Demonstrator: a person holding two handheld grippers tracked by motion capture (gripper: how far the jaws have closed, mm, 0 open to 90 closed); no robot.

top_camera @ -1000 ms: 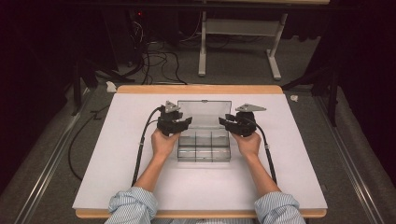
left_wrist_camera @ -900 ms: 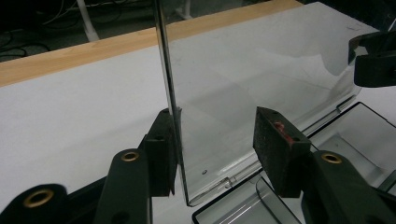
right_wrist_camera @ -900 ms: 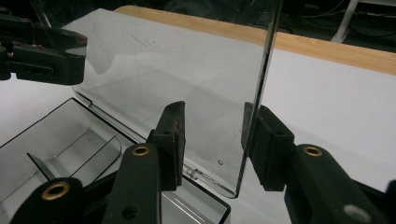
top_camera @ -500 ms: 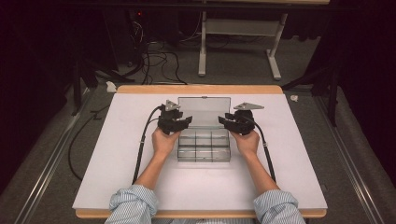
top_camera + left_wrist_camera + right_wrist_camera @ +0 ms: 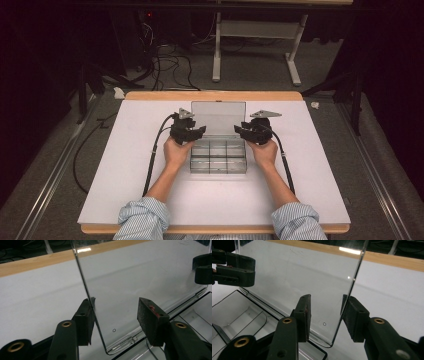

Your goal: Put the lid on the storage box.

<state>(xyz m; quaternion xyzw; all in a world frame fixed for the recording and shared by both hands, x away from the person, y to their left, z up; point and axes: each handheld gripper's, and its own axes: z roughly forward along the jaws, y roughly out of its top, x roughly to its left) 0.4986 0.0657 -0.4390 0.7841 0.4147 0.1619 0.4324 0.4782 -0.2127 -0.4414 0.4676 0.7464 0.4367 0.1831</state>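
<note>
A clear plastic compartment box (image 5: 218, 159) lies mid-table with its lid (image 5: 218, 116) standing upright at the back. My left gripper (image 5: 200, 131) straddles the lid's left edge (image 5: 86, 293). Its jaws have just been opening: the outer pad (image 5: 85, 321) rests against the lid, and the inner pad (image 5: 150, 318) stands apart from it. My right gripper (image 5: 238, 131) straddles the lid's right edge (image 5: 354, 280) with its jaws apart, and neither pad (image 5: 304, 315) presses on the pane. Each gripper also appears in the other's view, the right gripper (image 5: 203, 270) and the left gripper (image 5: 234, 270).
The box sits on a white board (image 5: 130, 165) with a wooden rim (image 5: 215, 95). Black cables (image 5: 152, 160) trail back from both grippers past the person's forearms. A dark floor with wires and a metal stand (image 5: 255, 50) lies beyond the table.
</note>
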